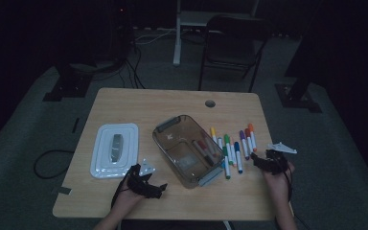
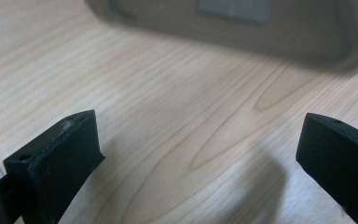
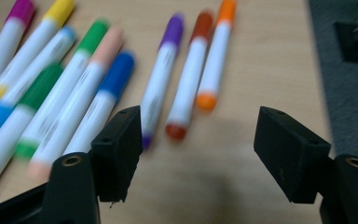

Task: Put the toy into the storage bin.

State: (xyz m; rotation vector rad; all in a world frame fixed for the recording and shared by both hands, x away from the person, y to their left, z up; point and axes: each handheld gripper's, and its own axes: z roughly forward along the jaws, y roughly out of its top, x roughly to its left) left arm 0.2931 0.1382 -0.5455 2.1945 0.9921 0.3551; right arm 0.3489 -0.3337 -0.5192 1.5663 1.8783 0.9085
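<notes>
Markers lie in a row on the table (image 1: 139,103), right of the clear bin (image 1: 188,149); the red marker (image 3: 189,77) and orange marker (image 3: 216,53) run lengthwise away from the empty, part-open right gripper (image 3: 198,149), nearest them. Left gripper (image 2: 198,158) gapes wide, empty.

Bare table (image 1: 249,184) before markers (image 1: 232,148); bin (image 1: 187,149) left.

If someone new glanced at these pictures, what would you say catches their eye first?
Probably the row of coloured markers on the right side of the wooden table, just ahead of the right gripper, whose jaws stand apart with nothing between them. Next, the clear brown container at the centre, with a couple of markers already inside, and its white lid lying to the left.
</notes>
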